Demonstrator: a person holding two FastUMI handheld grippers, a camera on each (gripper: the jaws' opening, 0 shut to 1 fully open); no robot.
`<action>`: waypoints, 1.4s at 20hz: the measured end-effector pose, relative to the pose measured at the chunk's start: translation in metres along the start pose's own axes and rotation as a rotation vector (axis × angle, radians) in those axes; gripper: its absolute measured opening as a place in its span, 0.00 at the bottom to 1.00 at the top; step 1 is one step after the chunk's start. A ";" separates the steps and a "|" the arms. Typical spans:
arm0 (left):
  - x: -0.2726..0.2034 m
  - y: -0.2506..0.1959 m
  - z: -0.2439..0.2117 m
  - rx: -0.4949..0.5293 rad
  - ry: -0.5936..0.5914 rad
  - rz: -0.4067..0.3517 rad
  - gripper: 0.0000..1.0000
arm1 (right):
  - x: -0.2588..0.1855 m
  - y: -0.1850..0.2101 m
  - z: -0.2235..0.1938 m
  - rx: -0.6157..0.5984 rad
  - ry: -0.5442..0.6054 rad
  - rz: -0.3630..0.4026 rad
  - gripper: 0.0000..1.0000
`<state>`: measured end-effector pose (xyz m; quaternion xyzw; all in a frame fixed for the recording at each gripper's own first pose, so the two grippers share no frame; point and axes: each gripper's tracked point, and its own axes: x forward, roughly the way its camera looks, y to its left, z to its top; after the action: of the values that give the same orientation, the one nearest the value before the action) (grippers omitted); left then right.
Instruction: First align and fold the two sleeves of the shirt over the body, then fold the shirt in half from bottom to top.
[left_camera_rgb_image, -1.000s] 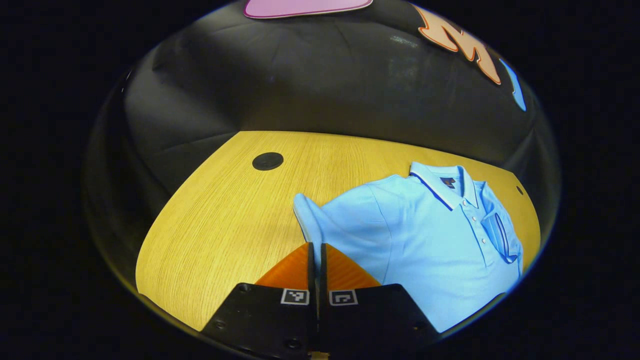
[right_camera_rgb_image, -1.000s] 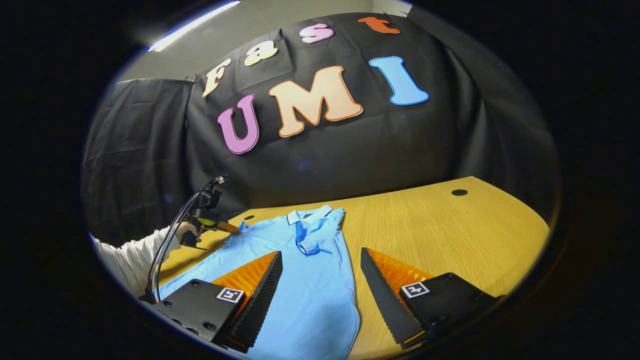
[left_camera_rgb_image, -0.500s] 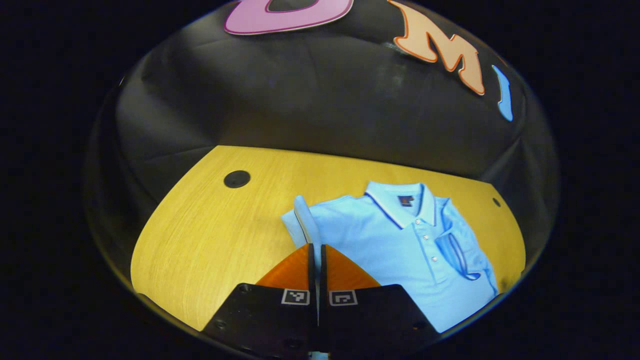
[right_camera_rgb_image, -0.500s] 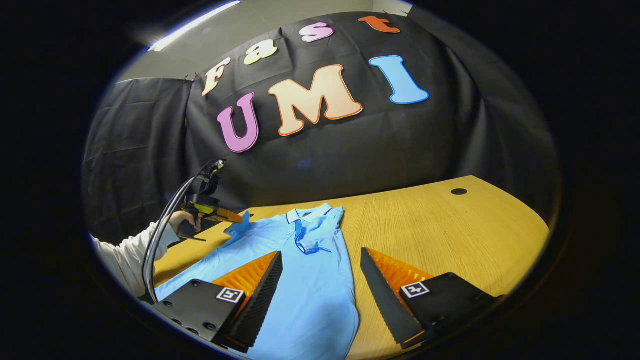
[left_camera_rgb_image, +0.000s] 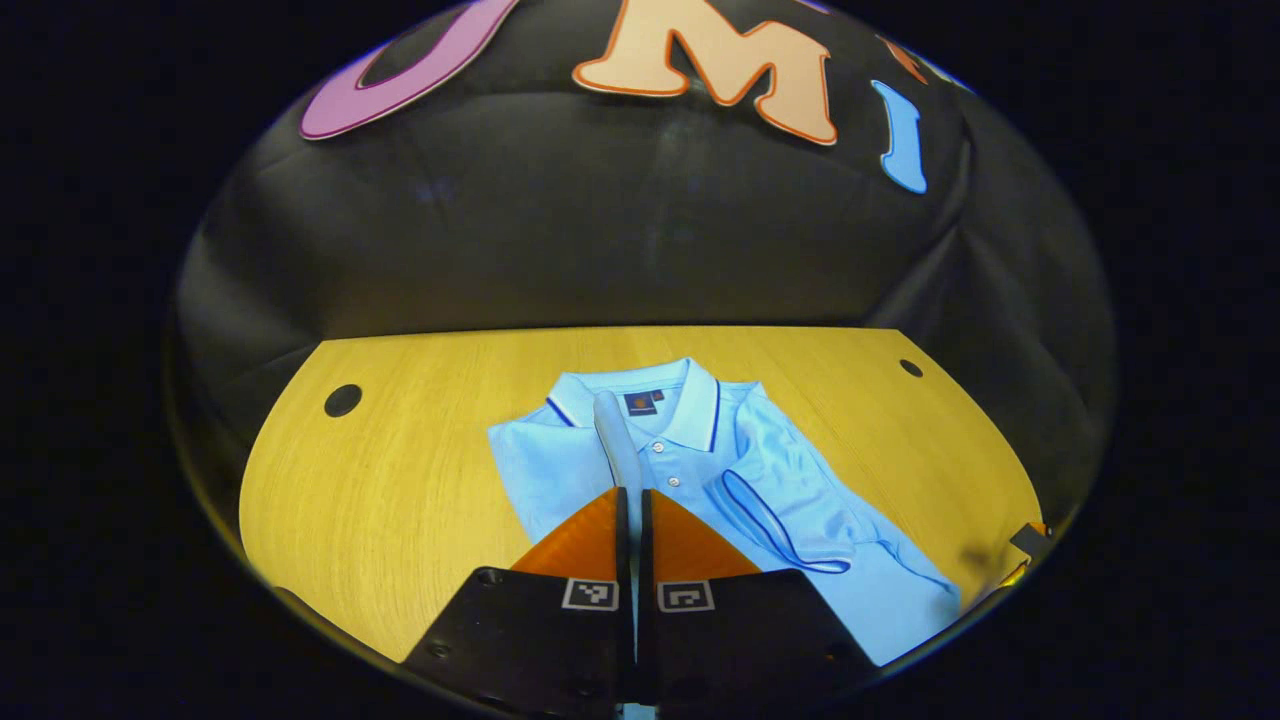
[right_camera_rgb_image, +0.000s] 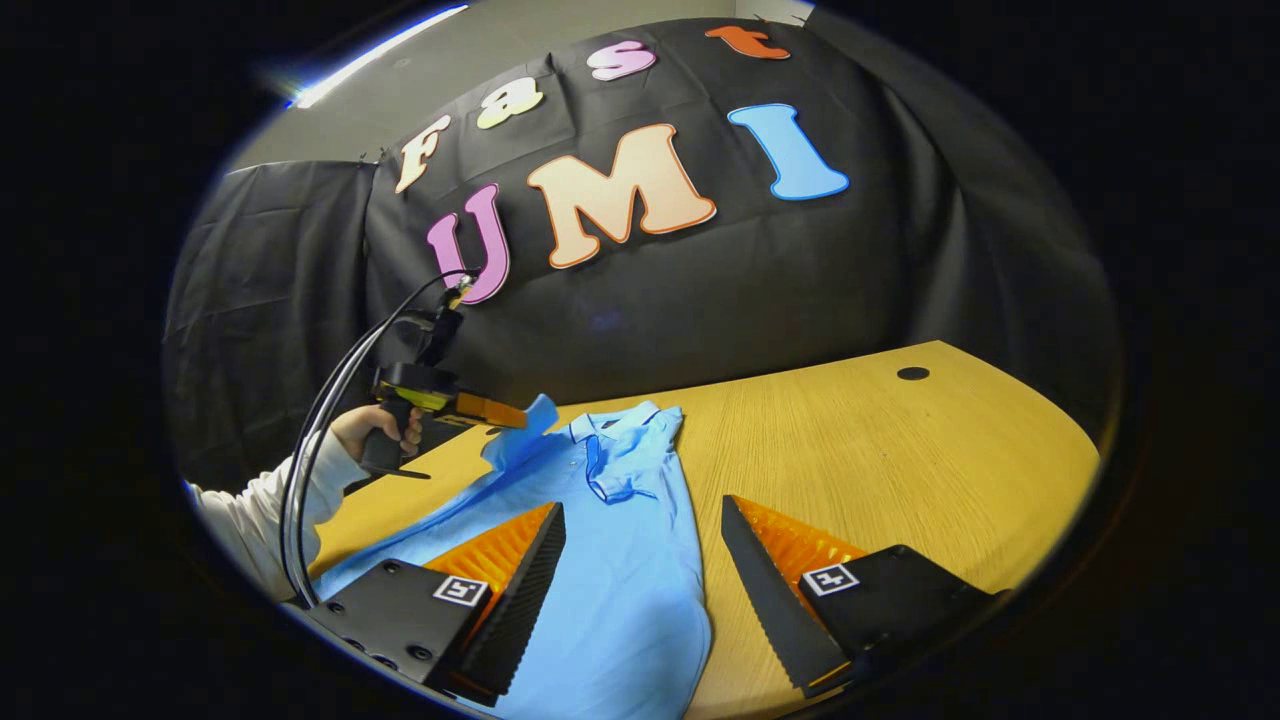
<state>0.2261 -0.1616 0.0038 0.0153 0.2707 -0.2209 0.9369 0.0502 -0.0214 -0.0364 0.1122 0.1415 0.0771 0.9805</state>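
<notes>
Wooden table in a black-draped booth, light blue polo shirt spread flat near its front edge, collar toward the back wall.

Left gripper clamped tight on the left sleeve, lifting that cuff off the table and over the shirt's body beside the collar; seen from the right gripper view, held aloft by a hand in a white sleeve. Right sleeve lying folded over the body. Right gripper spread wide, low over the shirt's right edge, gripping nothing. Bare wood stretching right of the shirt to a round cable hole and the table's curved edge.
</notes>
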 end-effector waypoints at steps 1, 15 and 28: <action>0.004 -0.006 0.000 0.002 0.003 -0.005 0.00 | 0.000 0.002 -0.001 -0.002 0.001 0.004 0.98; -0.066 -0.006 -0.007 0.036 -0.063 0.014 0.84 | -0.010 0.027 0.010 -0.025 -0.026 0.044 0.98; -0.242 0.027 -0.159 -0.011 -0.130 0.081 0.96 | -0.040 0.053 -0.011 -0.125 0.012 0.035 0.98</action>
<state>-0.0254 -0.0154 -0.0100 0.0065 0.2095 -0.1820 0.9607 0.0029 0.0245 -0.0238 0.0527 0.1403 0.1035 0.9833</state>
